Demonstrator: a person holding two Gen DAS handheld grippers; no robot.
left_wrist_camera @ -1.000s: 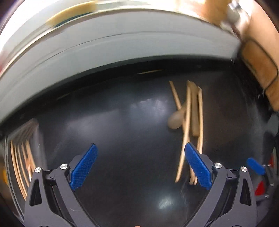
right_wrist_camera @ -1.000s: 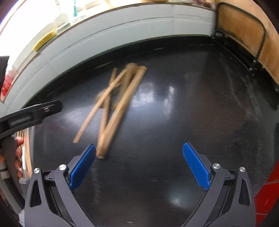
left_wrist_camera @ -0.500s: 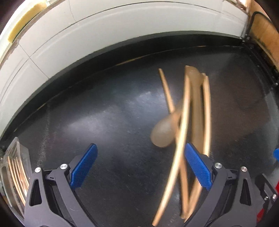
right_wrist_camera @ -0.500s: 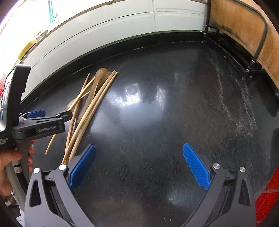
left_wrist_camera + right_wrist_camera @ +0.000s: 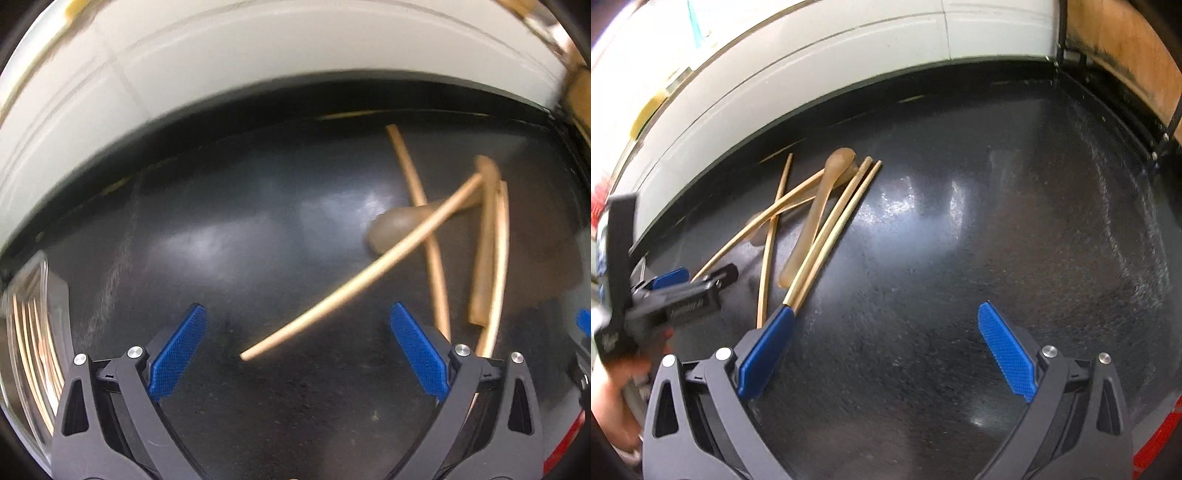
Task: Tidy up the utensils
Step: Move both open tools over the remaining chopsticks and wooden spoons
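One chopstick point(image 5: 364, 271) now lies swung out across the pile, its tip between the left tongs point(image 5: 295, 345), which are spread wide and low over the black tabletop point(image 5: 997, 240). The right tongs point(image 5: 886, 349) gape too. Four chopsticks and two spoons point(image 5: 820, 210) lie there.

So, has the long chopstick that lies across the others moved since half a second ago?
Yes. In the left wrist view this chopstick was parallel to the other utensils; now it crosses them, its near end swung left, between the open left gripper's fingers.
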